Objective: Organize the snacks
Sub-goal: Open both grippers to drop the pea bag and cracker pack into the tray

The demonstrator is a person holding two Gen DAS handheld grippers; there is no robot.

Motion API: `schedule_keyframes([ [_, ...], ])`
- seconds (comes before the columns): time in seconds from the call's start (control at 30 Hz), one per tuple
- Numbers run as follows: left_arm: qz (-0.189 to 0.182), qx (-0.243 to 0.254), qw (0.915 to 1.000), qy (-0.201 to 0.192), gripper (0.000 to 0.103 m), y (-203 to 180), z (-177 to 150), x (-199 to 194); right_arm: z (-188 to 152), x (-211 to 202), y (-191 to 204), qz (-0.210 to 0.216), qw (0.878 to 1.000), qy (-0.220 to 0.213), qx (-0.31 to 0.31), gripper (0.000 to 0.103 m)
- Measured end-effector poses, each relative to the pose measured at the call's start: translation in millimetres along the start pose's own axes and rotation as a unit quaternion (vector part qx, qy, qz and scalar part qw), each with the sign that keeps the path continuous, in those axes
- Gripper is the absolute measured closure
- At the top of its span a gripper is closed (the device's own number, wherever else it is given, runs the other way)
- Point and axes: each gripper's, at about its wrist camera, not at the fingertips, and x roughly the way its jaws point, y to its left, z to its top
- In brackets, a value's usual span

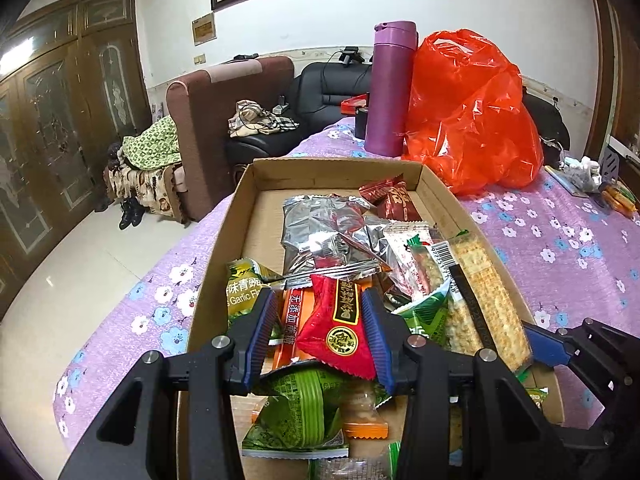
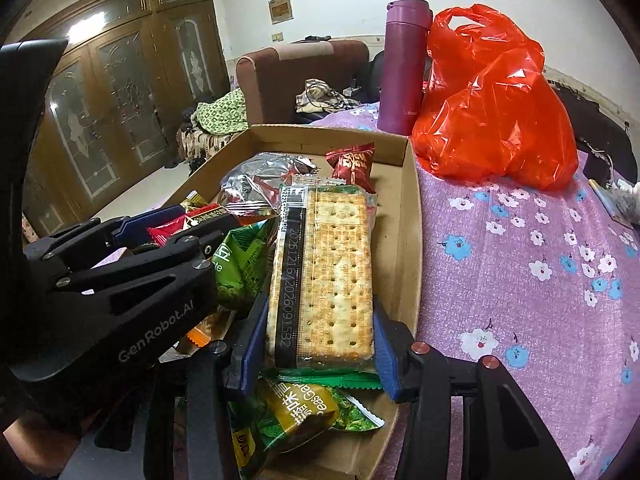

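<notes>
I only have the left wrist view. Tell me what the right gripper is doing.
Observer: The right gripper has its fingers on both sides of the cracker pack.
Operator: Report the pack's date print.
Observer: A black strip along its left edge reads 20251216.
Operator: Say what lies under its near end.
Observer: A green pea snack bag, on the floor of the cardboard box.

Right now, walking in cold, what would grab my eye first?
Probably the orange bag bulging on the purple cloth, beside a purple flask. Then the cardboard box heaped with snacks, where the left gripper pinches a red packet and the right gripper a cracker pack.
</notes>
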Motion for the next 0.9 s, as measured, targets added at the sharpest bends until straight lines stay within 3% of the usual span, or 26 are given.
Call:
schedule_keyframes([
  [0.67, 0.017, 0.004, 0.9998, -0.007, 0.058, -2.2, -0.6, -2.6, 1.0, -0.2, 0.8, -0.002, 1.0, 0.001, -0.004, 0.051],
  [0.7, 0.014, 0.001, 0.9999, -0.007, 0.057, -1.6, -0.8, -3.0, 0.9, -1.7, 1.9, -0.005, 1.0, 0.001, -0.006, 0.051],
  [0.83, 0.01, -0.032, 0.999, -0.028, 0.034, 13.2, -3.5, -14.7, 2.2, -14.5, 8.5, -0.025, 0.999, -0.012, -0.032, 0.047],
  [0.9, 0.005, -0.038, 0.9987, -0.033, 0.032, 17.5, -5.4, -21.1, 1.8, -24.1, 10.9, -0.039, 0.998, -0.022, -0.043, 0.042],
])
